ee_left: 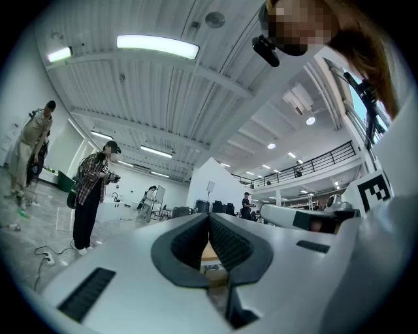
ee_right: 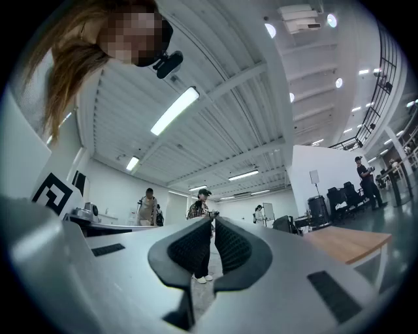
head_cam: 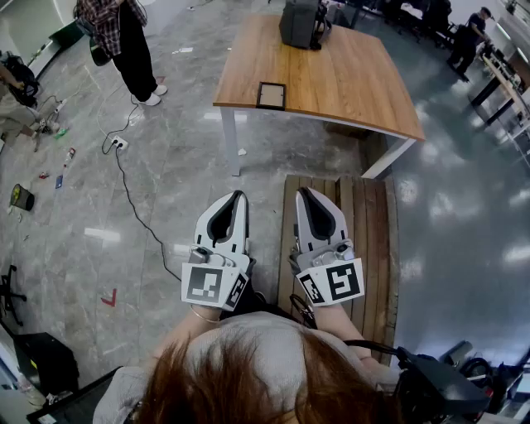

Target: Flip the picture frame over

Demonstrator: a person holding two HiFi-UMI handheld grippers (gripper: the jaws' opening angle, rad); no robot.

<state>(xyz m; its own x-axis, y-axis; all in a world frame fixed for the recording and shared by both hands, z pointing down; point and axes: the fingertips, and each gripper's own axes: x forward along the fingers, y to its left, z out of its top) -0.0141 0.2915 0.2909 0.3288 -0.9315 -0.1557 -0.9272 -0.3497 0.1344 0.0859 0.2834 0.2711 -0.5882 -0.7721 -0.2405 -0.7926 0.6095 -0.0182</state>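
The picture frame point(head_cam: 271, 95) is small, with a dark border and a pale brown face. It lies flat near the front edge of the wooden table point(head_cam: 348, 79), far ahead of both grippers. My left gripper point(head_cam: 239, 197) and right gripper point(head_cam: 302, 193) are held side by side close to my body, pointing toward the table. Both are shut with nothing between the jaws. In the left gripper view the ribbed pads point(ee_left: 225, 242) meet at the tip, and in the right gripper view the pads point(ee_right: 232, 246) do the same. The table top point(ee_right: 346, 242) shows at the right of the right gripper view.
A dark bag point(head_cam: 300, 22) stands at the table's far edge. A slatted wooden bench point(head_cam: 368, 224) lies on the floor under my right gripper. A person in a plaid shirt point(head_cam: 116, 33) stands at the left, with a cable point(head_cam: 132, 199) trailing over the floor.
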